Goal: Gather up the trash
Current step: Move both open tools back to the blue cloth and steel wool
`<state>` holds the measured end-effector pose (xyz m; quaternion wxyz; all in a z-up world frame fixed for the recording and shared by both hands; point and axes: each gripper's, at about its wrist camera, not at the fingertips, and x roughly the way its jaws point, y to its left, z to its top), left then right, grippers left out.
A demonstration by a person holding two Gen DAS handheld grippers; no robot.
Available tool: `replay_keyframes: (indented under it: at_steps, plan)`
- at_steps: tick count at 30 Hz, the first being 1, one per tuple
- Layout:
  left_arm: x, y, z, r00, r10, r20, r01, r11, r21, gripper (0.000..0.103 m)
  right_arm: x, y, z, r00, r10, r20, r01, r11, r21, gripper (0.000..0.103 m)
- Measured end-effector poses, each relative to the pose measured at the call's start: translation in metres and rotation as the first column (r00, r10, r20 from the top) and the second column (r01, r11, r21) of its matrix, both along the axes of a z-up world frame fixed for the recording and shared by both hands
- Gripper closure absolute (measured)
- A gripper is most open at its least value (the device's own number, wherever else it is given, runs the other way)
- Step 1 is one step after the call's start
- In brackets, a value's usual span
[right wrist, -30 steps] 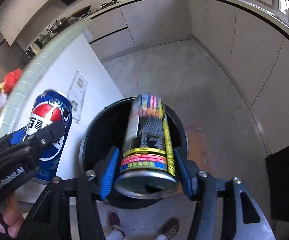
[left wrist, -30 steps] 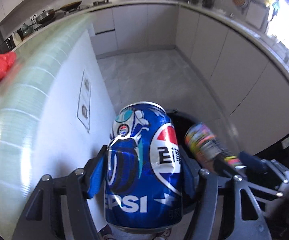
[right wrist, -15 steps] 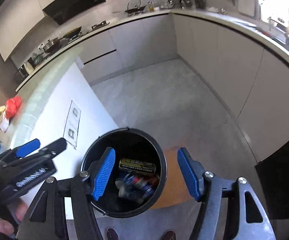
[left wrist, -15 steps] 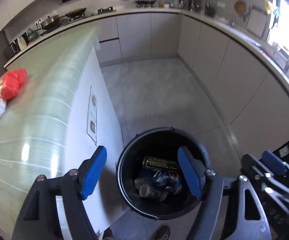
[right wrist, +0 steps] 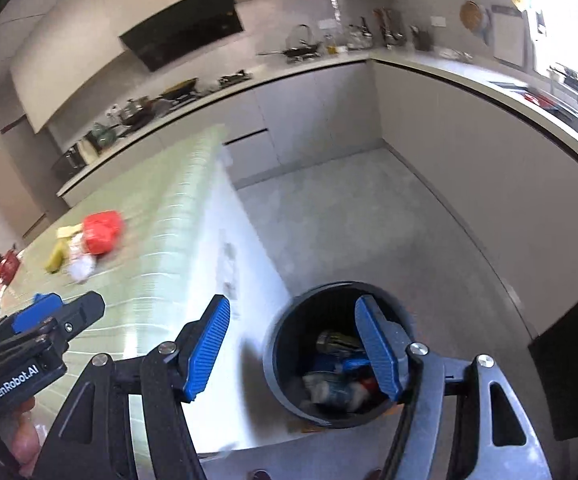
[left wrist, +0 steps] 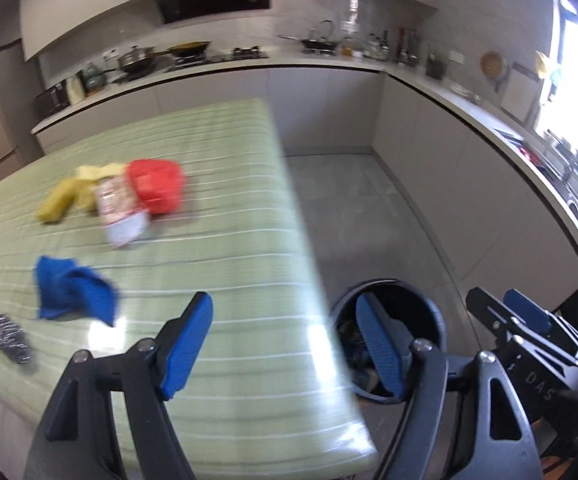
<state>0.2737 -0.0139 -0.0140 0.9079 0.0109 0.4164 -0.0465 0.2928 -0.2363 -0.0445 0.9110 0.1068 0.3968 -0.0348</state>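
Reading "GenRobot.AI" on my left gripper (right wrist: pixel 49 312) and "DAS" on my right gripper (left wrist: pixel 525 312), I hold both spread wide and empty. Beside the green striped counter (left wrist: pixel 217 240), the dark round bin (right wrist: pixel 285 396) on the floor holds crumpled cans (right wrist: pixel 333 340).

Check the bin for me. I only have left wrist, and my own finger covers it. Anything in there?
Observer: Yes. Right wrist looks into the bin: cans lie at the bottom.
Operator: Right gripper empty?
Observer: Empty. The right gripper is open, with nothing between its fingers.
Operator: Can you see my left hand?
Observer: Partly. The left hand shows bare skin beneath the left gripper.
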Motion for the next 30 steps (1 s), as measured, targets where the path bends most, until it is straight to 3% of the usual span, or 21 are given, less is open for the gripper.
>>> replay_keyframes:
  at_steps: [8,14,20,30]
  plan:
    - [-0.009,0.112,-0.001,0.996,0.082,0.02,-0.082,0.996,0.015,0.027,0.004,0.122,0.007,0.995,0.089,0.04,-0.089,0.996,-0.005,0.035]
    - [-0.013,0.166,-0.004,0.991,0.132,0.021,-0.133,0.99,0.041,0.027,0.005,0.198,-0.003,0.987,0.155,0.044,-0.156,0.988,0.006,0.035]
    - [-0.023,0.201,-0.007,0.98,0.2,0.017,-0.201,0.979,0.036,0.027,0.013,0.245,-0.004,0.97,0.244,0.016,-0.244,0.97,0.004,0.035]
    - [-0.042,0.238,-0.023,0.943,0.333,-0.021,-0.331,0.942,0.062,0.027,0.015,0.284,-0.017,0.924,0.383,0.011,-0.384,0.923,0.029,0.035]
